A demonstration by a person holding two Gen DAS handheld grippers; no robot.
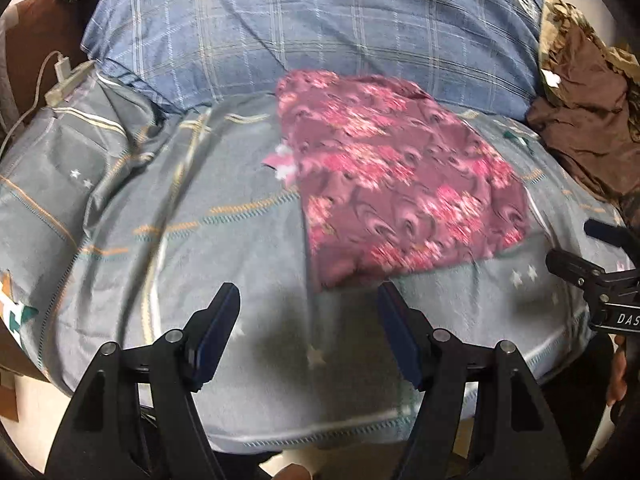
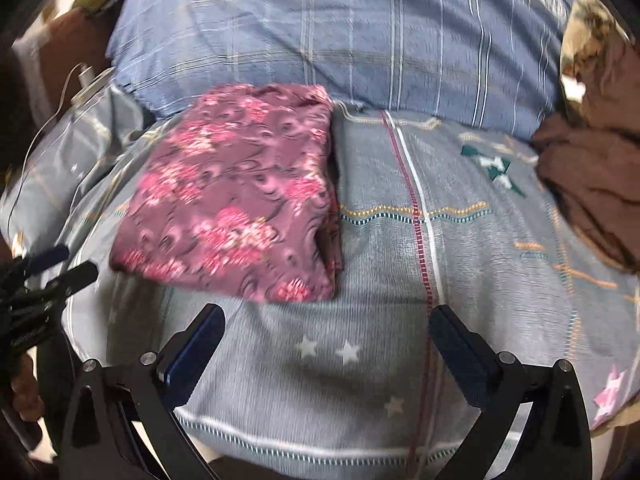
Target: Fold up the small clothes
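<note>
Folded floral garment [image 2: 236, 196] (soft, light) on bedsheet [image 2: 380, 264]; grasp near edge; left gripper [image 1: 308, 300] and right gripper [image 2: 326, 320] spread, empty.

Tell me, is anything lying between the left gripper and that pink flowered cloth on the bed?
Nothing visible. The open left gripper faces the flowered cloth across bare grey bedsheet only.

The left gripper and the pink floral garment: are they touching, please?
Apart. The left wrist view shows the left gripper open, grey bedsheet visible between its jaws and the pink floral garment.
</note>
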